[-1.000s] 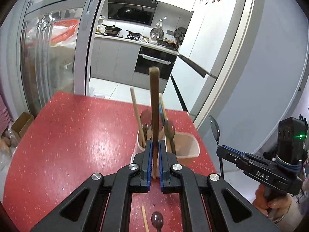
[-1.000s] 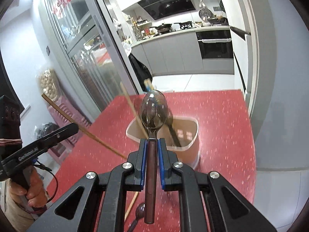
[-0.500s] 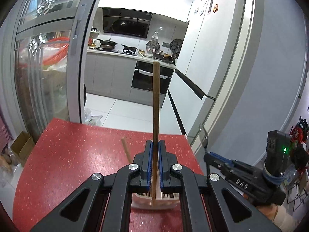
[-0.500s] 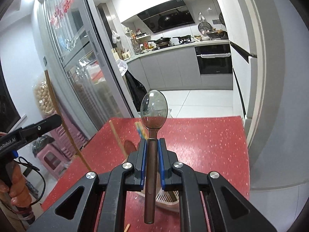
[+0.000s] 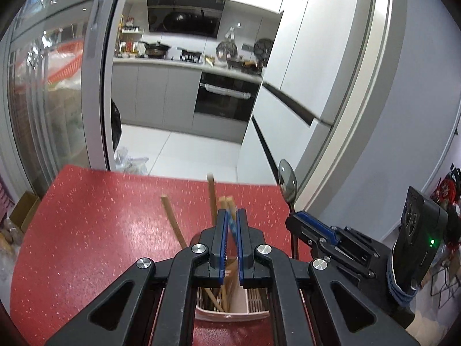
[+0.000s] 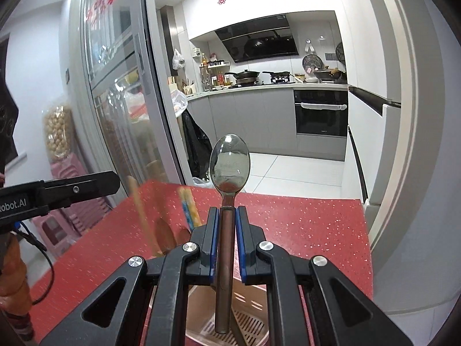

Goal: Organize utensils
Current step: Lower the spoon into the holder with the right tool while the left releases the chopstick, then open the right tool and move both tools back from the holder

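Observation:
My left gripper (image 5: 231, 216) is open and empty right above a pale utensil holder (image 5: 230, 315) on the red table (image 5: 95, 230). Several wooden chopsticks (image 5: 212, 199) and a blue-patterned stick stand in the holder's left part. My right gripper (image 6: 226, 213) is shut on a metal spoon (image 6: 229, 167), bowl up, its handle tip hanging over the holder's slotted right compartment (image 6: 247, 328). The right gripper also shows at the right of the left wrist view (image 5: 317, 230), with the spoon (image 5: 287, 180) upright in it.
The red table's far edge (image 6: 288, 194) faces a kitchen doorway with a glass sliding door (image 5: 43, 101) on the left. A white fridge and wall (image 5: 331, 72) stand close on the right. The left gripper's arm (image 6: 57, 193) reaches in from the left.
The left gripper has let go of the long wooden chopstick, which now stands in the holder; its jaws have parted. The right gripper has moved over the holder with the spoon.

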A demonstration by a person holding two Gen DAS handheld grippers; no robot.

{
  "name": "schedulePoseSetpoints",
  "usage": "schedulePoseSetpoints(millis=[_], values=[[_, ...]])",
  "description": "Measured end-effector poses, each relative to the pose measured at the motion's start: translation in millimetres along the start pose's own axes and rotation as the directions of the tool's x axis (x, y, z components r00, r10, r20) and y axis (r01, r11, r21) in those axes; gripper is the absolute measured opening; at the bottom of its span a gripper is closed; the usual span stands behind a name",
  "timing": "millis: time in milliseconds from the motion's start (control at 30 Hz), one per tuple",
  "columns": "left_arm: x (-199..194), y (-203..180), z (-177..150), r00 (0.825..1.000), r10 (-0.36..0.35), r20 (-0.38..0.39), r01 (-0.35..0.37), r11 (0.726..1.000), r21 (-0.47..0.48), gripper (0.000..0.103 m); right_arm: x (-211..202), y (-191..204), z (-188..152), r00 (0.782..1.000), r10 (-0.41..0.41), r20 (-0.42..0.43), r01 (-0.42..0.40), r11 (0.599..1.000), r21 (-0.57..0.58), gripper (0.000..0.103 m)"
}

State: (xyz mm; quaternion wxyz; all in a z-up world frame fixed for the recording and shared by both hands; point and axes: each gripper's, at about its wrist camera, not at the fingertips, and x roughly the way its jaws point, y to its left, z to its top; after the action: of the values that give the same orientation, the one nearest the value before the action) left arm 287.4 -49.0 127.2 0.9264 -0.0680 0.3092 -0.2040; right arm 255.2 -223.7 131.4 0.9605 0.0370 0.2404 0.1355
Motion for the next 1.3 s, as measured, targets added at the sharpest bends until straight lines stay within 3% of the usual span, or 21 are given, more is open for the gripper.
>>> schedulePoseSetpoints(millis=[367,1167,1233,1300], values=[[37.8,15.4,-43.9,0.991,0.049,-0.126,-0.053,0.998,-0.028,0.031,17.5,0.7,-47.7,0.997,-0.014,-0.079,0.01,0.999,-0.05,0.013],[5.8,22.4,-91.4,0.983,0.146,-0.107,-0.149,0.989,-0.016,0.032,6.4,2.2,-38.6,0.995,-0.011,-0.101,0.009,1.0,-0.011,0.013],[5.7,24.1,-94.7,0.983,0.14,-0.115,-0.144,0.989,-0.026,0.032,0.1,1.0,-39.1,0.994,-0.016,-0.107,0.015,1.0,-0.013,0.016],[5.5,23.8,-99.6,0.982,0.14,-0.123,-0.145,0.989,-0.028,0.032,-7.4,0.5,-39.5,0.993,-0.014,-0.114,0.013,1.0,-0.006,0.033]])
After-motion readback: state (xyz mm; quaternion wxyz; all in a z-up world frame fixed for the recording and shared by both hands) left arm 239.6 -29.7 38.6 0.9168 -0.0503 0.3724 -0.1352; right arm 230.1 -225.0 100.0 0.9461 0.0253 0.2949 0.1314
